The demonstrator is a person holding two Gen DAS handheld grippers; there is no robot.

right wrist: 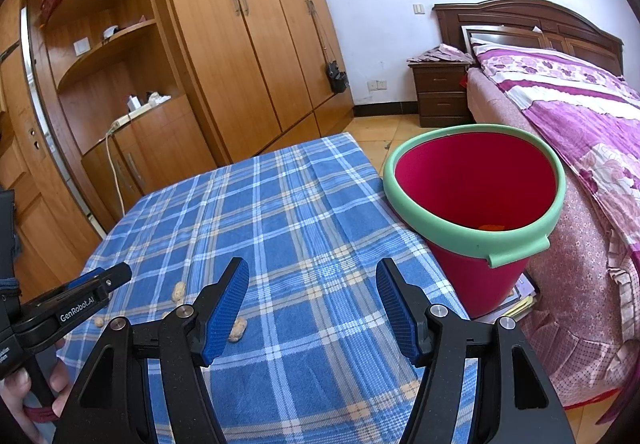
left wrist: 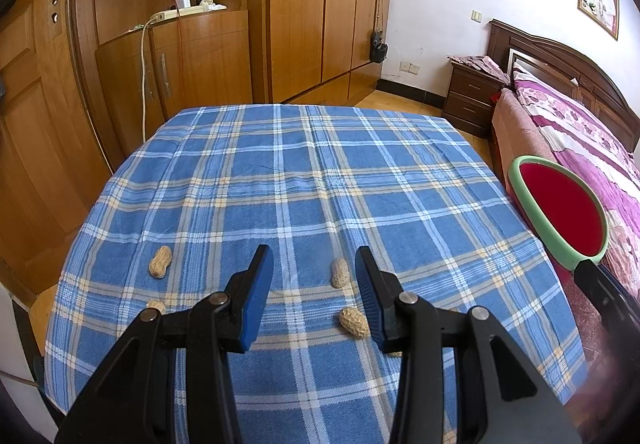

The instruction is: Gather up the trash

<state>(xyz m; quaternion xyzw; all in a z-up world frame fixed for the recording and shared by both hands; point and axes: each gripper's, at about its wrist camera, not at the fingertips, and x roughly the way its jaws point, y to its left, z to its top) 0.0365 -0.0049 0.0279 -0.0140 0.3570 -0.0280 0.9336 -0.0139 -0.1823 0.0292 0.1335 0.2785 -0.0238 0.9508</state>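
Both grippers, left gripper [left wrist: 314, 272] and right gripper [right wrist: 312, 284], hung with fingers spread and empty; the rounded tan peanut shells [left wrist: 340, 273] on the blue-checked worktop [left wrist: 304, 172] might roll aside under an off-centre pinch and miss the red, green-rimmed bucket [right wrist: 474, 180].

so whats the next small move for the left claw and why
Probably ease the left claw down and slightly right over the nearest peanut, then close. Its jaws are open and empty, several peanuts lie on the checked cloth, and the red bucket waits at the table's right edge.

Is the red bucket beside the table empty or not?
Not empty: the red bucket stands upright and a small orange thing lies at its bottom.
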